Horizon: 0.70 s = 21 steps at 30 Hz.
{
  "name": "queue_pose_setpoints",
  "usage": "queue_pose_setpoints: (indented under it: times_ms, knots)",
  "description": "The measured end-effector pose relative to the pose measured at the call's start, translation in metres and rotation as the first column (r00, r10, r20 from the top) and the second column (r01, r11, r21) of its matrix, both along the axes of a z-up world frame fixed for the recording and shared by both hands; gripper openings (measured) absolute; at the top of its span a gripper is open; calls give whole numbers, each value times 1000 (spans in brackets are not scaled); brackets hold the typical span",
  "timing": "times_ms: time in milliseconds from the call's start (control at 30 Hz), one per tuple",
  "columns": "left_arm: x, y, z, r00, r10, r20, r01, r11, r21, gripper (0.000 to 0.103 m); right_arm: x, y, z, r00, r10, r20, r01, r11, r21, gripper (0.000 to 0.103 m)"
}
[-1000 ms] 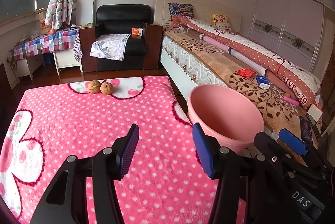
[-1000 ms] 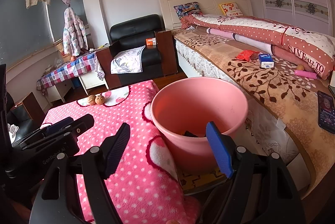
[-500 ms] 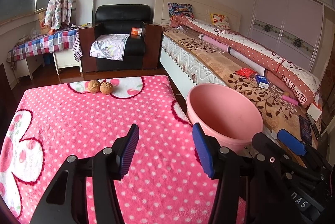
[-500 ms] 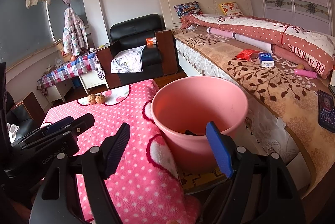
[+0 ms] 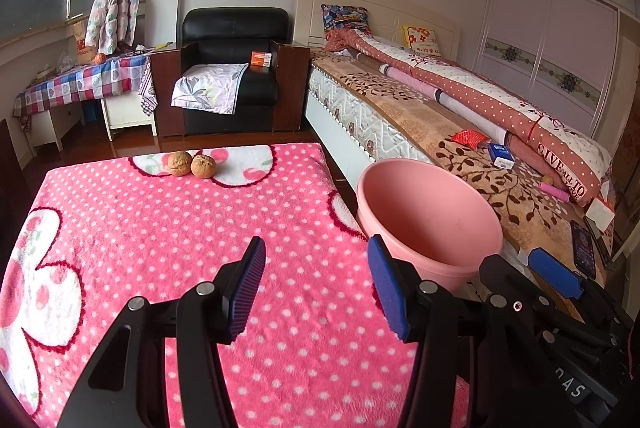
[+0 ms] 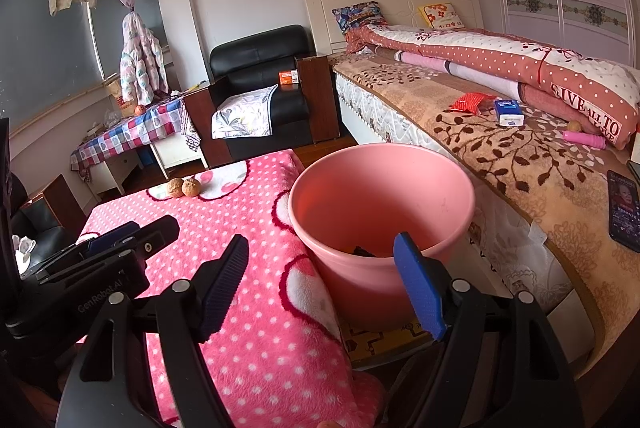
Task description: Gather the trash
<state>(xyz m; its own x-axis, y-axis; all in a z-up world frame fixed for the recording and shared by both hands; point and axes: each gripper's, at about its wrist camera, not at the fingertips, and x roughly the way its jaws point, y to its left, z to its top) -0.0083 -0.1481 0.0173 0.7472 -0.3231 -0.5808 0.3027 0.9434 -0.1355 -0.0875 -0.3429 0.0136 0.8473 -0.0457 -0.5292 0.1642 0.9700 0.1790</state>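
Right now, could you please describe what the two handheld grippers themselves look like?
Both are the same build: matte black plastic frames with silver screws at the joints. The left gripper and right gripper each have two flat fingers faced with ribbed blue pads. White lettering reading GenRobot.AI marks the left gripper's body in the right wrist view. No cables or sleeves show.

Pink blanket [image 5: 160,228] bare up to walnuts [image 5: 192,164]; bucket [image 6: 380,195] mouth unobstructed, bed [image 6: 520,163] close beside.

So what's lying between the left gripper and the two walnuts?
Nothing: in the left wrist view, only bare pink polka-dot blanket stretches from the open left gripper to the walnuts at its far edge. The right wrist view agrees.
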Motion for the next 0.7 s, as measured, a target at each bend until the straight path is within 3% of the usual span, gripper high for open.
queue_pose_setpoints:
  times_ms: [700]
  knots:
    - [-7, -2, -2, 1000, -1, -5, 1, 1000, 0, 53, -1, 3, -2, 1000, 1, -2, -1, 1000, -2, 75]
